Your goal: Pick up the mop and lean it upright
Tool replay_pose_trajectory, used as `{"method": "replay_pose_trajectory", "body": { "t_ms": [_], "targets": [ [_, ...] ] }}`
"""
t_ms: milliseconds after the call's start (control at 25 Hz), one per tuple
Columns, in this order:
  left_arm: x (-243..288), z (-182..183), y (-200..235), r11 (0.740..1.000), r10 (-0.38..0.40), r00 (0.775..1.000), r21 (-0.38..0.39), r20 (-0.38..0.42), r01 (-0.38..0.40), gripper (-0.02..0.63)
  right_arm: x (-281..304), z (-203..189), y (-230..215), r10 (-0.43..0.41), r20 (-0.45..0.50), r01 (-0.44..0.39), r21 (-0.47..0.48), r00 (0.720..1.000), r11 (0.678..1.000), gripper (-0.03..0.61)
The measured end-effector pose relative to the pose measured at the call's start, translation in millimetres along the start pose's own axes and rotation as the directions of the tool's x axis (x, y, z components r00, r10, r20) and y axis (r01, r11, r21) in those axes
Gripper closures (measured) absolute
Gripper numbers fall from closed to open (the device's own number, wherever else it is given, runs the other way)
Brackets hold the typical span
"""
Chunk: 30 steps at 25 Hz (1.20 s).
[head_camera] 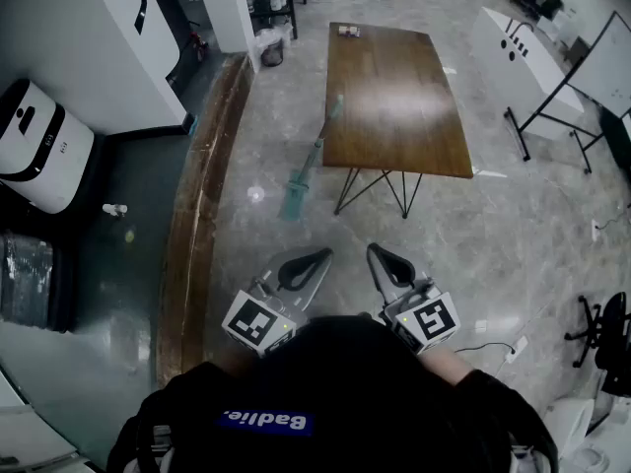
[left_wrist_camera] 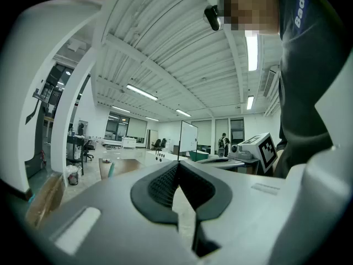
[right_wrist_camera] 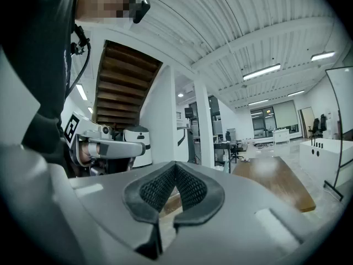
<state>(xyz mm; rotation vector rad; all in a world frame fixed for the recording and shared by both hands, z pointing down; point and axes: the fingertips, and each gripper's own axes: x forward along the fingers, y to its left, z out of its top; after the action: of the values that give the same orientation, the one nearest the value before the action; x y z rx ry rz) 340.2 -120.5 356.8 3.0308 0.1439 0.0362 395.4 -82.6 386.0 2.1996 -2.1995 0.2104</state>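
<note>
Nothing looks done yet: the mop (head_camera: 304, 170) sits well ahead, head on the floor (head_camera: 513, 225), handle slanting toward the bench (head_camera: 394, 97) edge, while the left tool (head_camera: 321, 256) and right tool (head_camera: 376, 253) hover closed and empty.

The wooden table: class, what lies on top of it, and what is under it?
On the wooden table, a small item sits at the far end, too small to identify. Under it, black legs show; the top covers the rest.
</note>
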Motion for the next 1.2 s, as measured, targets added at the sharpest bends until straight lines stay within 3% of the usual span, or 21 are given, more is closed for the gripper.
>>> {"method": "replay_pose_trajectory", "body": {
  "t_ms": [680, 840, 1200],
  "targets": [
    [-37.0, 0.9, 26.4, 1.0, -0.002, 1.0, -0.023, 0.026, 0.003, 0.595, 25.8, -2.6, 26.1, -0.037, 0.02, 0.036, 0.023, 0.999, 0.999, 0.572],
    [-55.0, -1.2, 36.8, 1.0, -0.001, 1.0, 0.004, 0.026, 0.001, 0.595, 36.1, -4.1, 39.2, -0.036, 0.025, 0.036, 0.011, 0.999, 0.999, 0.565],
    [-102.3, -0.3, 62.3, 1.0, 0.021, 0.999, -0.011, 0.037, -0.021, 0.595, 63.4, -5.5, 79.6, -0.026, 0.011, 0.026, -0.002, 1.0, 1.0, 0.563]
  ]
}}
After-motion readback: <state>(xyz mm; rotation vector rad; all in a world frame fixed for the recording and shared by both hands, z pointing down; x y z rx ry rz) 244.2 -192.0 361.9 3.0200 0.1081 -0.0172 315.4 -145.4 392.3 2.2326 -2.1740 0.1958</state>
